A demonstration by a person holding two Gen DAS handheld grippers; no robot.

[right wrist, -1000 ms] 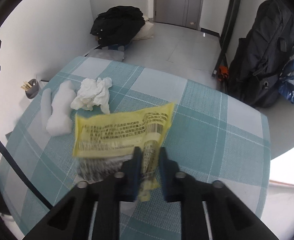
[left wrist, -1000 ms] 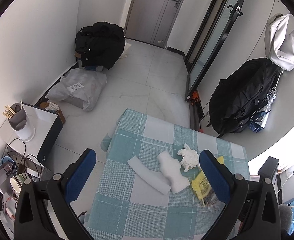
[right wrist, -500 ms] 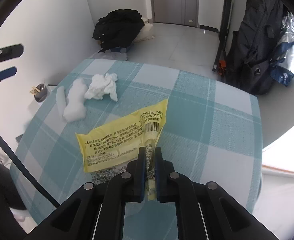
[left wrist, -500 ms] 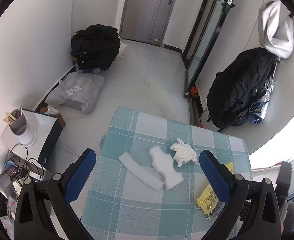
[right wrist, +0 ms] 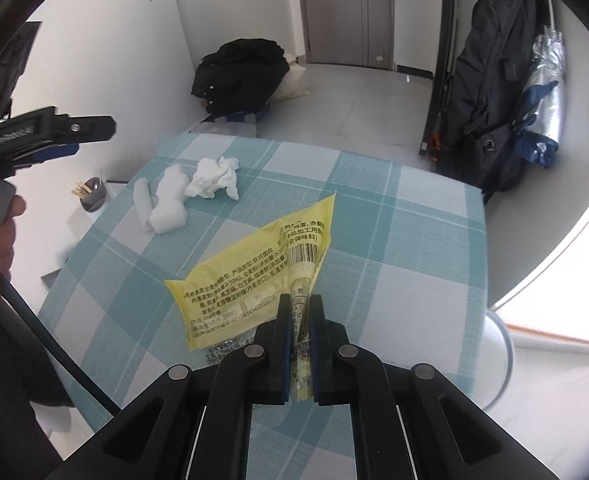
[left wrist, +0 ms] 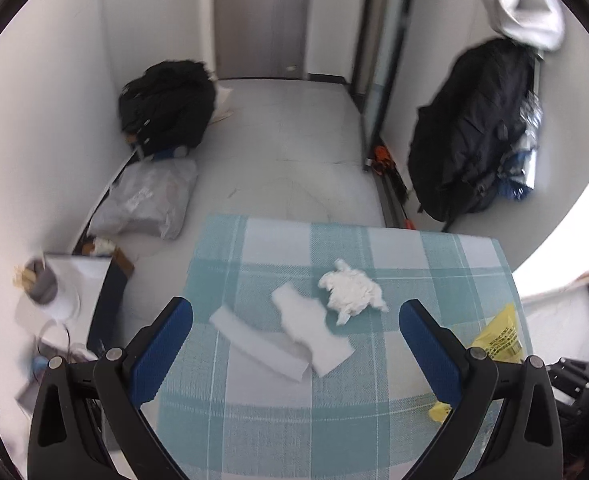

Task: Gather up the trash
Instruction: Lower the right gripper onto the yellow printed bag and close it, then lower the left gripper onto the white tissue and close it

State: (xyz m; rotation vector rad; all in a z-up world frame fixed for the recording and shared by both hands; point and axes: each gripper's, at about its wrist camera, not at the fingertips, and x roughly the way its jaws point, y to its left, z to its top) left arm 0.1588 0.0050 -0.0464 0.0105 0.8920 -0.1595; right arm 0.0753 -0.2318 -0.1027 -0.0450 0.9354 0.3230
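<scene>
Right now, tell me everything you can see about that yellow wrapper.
The yellow wrapper is a flat, crinkly plastic food packet, bright yellow with black printed text and a barcode near its upper corner, and a clear section at its lower end. It looks empty. The right gripper is shut on its near edge, the fingers pinching a folded strip of it. It fans out tilted over the teal checked tablecloth; whether any part touches the cloth is unclear.

Counter point(left wrist: 434, 264): woven teal-and-white checked cloth, matt. Yellow wrapper point(right wrist: 262, 276): glossy printed plastic film, clear at its lower end. Crumpled tissue point(left wrist: 350, 292): soft white paper, creased. Two foam pieces point(left wrist: 310, 330): white, matt. Right gripper point(right wrist: 299, 320) and left gripper point(left wrist: 294, 340): matt black plastic, blue pads, metal pins. Floor point(left wrist: 286, 148): smooth pale tiles, slightly glossy.
</scene>
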